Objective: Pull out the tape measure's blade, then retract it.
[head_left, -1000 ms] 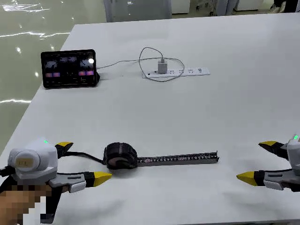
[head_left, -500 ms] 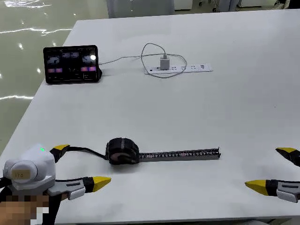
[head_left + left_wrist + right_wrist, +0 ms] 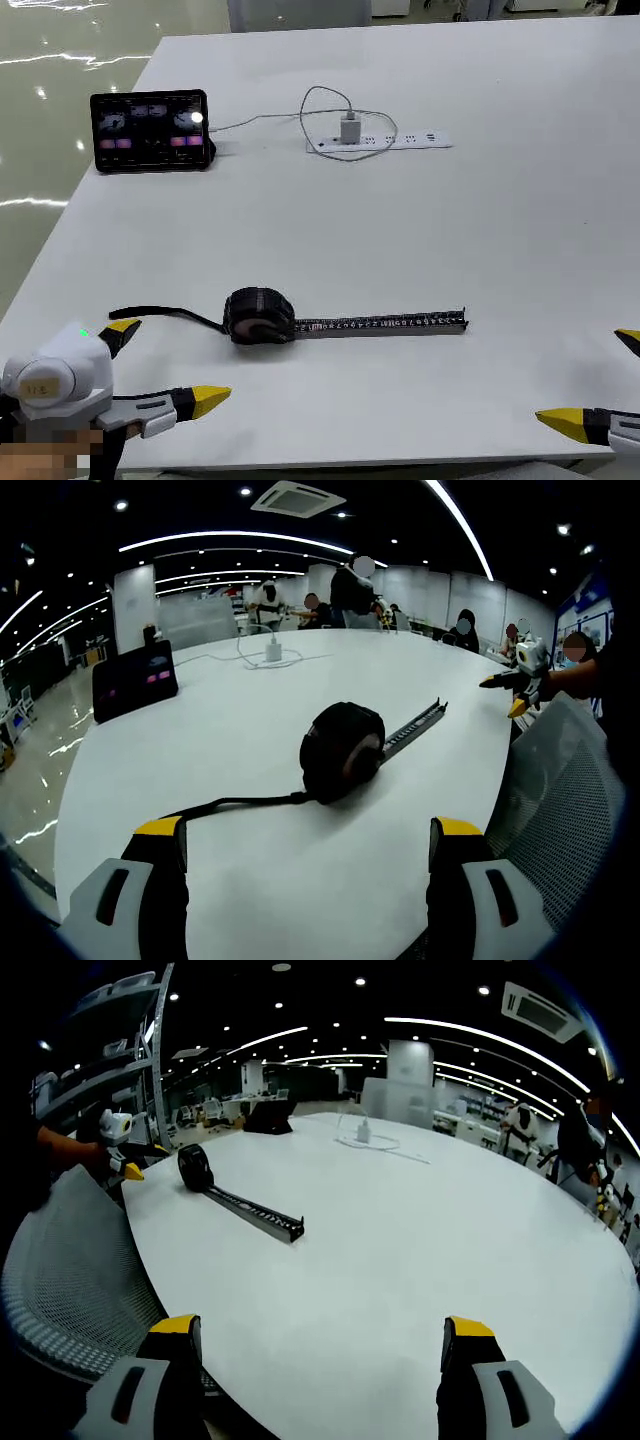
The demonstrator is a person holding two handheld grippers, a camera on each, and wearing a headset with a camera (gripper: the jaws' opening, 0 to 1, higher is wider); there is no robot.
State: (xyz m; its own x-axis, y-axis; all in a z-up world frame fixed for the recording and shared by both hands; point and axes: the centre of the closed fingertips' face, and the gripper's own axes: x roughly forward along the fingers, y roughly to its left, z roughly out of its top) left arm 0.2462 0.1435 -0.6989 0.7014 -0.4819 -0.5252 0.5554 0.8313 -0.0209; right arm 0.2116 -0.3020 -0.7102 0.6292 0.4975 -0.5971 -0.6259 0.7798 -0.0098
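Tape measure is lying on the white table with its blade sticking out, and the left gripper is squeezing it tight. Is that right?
Not quite. The tape measure does lie on the white table with its blade sticking out, but the left gripper is not squeezing it. The left gripper view shows its jaws wide open, short of the tape measure and not touching it.

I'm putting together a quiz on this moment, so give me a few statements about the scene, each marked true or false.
1. The blade is out of the tape measure and lies flat on the table. True.
2. The left gripper is shut on the tape measure. False: it is open and apart from it.
3. The tablet has a lit screen. True.
4. The right gripper holds the blade. False: it is open and apart from the blade.
5. A charger sits in the power strip. True.
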